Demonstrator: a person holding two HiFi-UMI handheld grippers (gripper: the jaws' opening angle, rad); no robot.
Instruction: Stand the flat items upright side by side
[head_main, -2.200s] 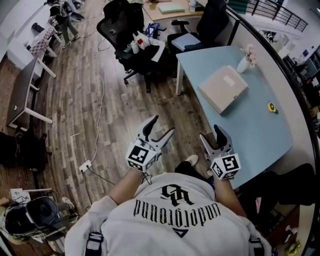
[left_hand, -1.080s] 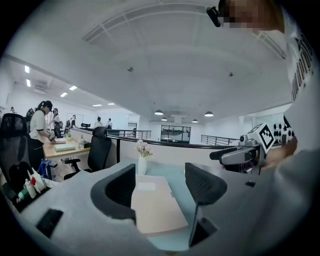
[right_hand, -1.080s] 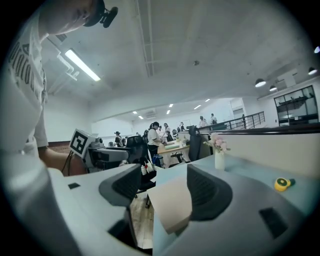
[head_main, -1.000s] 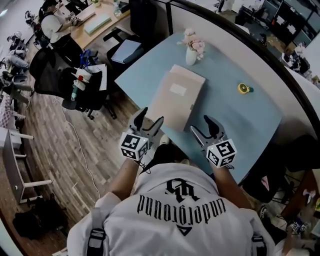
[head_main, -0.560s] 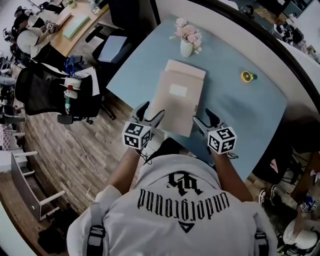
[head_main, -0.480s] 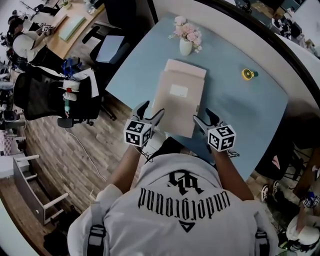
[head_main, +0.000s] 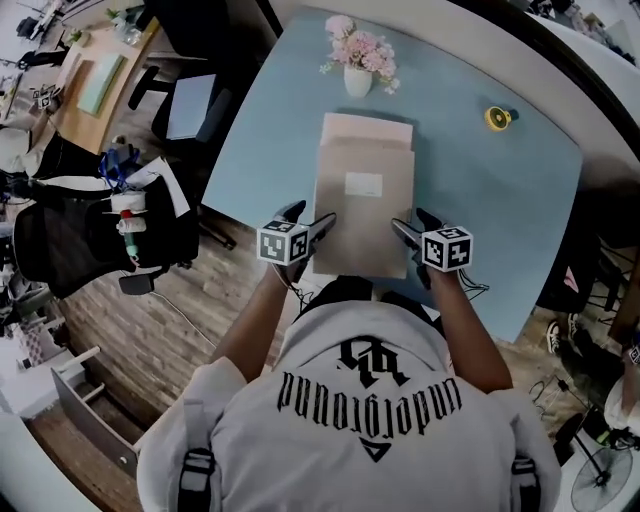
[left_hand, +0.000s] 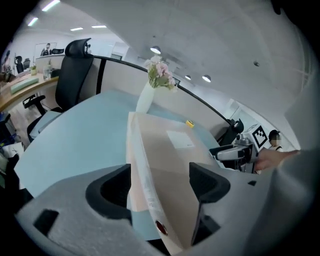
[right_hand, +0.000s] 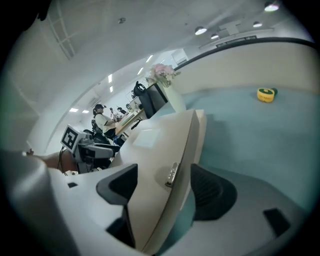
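**Approach to the stack.** Two flat beige folders (head_main: 363, 210) are lying stacked near the front edge of the desk (head_main: 480, 220), well short of the vase (head_main: 357, 80) at its far edge. The left gripper (head_main: 310, 218) and right gripper (head_main: 412, 220), held short of the desk a second ago, are now being brought down to the stack's left and right edges. Both pairs of jaws have just been opening and are being held spread. A folder edge is being straddled by each pair but not pinched. Nothing is yet being stood upright; a two-sided grasp is probably being prepared.
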